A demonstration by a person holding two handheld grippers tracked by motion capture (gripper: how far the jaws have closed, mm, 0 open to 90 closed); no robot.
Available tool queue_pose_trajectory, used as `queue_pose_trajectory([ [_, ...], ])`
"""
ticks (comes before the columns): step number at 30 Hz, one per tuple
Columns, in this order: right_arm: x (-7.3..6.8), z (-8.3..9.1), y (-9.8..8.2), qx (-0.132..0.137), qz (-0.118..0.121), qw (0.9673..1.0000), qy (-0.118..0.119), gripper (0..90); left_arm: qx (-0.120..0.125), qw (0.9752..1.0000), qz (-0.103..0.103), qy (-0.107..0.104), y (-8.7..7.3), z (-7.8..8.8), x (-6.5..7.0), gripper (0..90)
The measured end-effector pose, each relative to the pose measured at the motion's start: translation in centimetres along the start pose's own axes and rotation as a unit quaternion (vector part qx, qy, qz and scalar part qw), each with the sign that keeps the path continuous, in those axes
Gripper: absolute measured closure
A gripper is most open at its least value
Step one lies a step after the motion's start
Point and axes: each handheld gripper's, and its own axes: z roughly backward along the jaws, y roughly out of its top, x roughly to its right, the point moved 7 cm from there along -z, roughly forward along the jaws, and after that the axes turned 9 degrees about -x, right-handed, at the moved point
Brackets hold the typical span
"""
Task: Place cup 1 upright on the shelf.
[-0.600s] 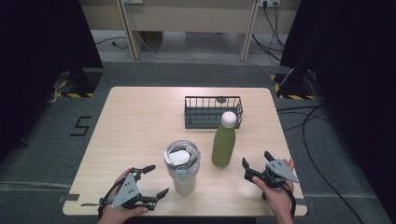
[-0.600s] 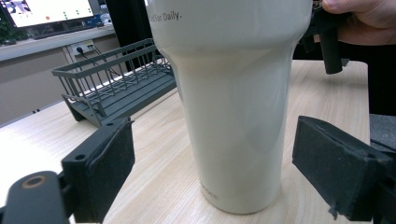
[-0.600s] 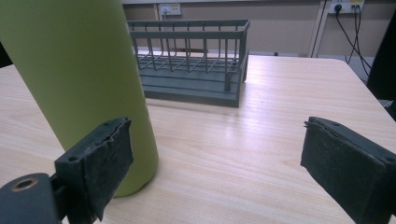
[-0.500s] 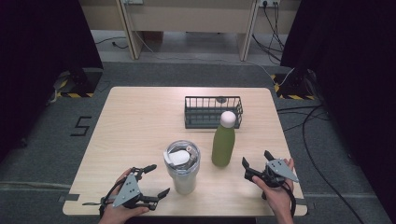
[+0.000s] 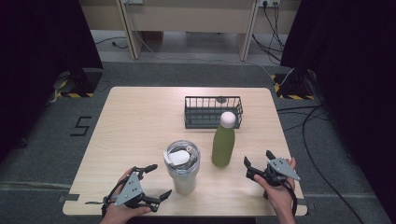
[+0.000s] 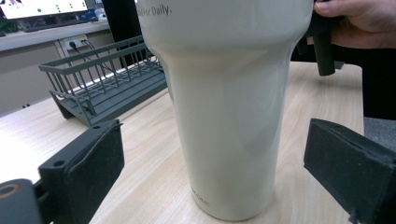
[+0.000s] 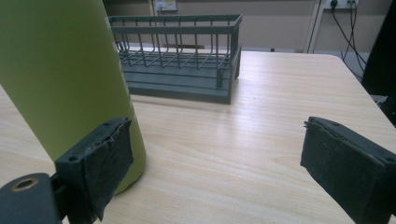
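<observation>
A cream tumbler (image 5: 182,168) with a clear lid stands near the table's front edge; in the left gripper view the tumbler (image 6: 229,107) rises just ahead of the jaws. To its right stands a green bottle (image 5: 223,142) with a white cap; the bottle (image 7: 60,74) looms at the left of the right gripper view. My left gripper (image 5: 156,182) lies open at the front left, pointing at the tumbler without touching it. Right of the bottle, my right gripper (image 5: 258,161) is open with nothing between its pads (image 7: 109,163).
A dark wire basket (image 5: 213,112) sits behind the bottle at the table's middle right. The wooden table (image 5: 140,121) has bare room on its left half. The floor beyond holds cables and desk legs.
</observation>
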Motion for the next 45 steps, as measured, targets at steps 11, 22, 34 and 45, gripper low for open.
queue_pose_trajectory([
  [11, -0.1, 0.0, 0.1, -0.001, 0.000, 1.0000, 0.000, 9.6, -0.006, 0.9999, 0.003, -0.014, 0.4, -1.4, 0.5, 0.0],
  [22, 0.0, -0.2, 0.1, -0.005, 0.001, 1.0000, -0.001, 10.1, -0.005, 0.9994, 0.012, -0.032, 1.0, -3.1, 0.9, 0.0],
  [34, 0.1, -0.2, -0.1, -0.009, -0.003, 1.0000, 0.001, 11.1, 0.000, 0.9993, 0.013, -0.034, 2.0, -5.5, 0.9, 0.0],
  [45, 0.0, -0.3, -0.3, -0.012, -0.002, 0.9999, 0.001, 11.6, 0.006, 0.9997, 0.012, -0.018, 2.4, -6.5, 0.9, 0.0],
])
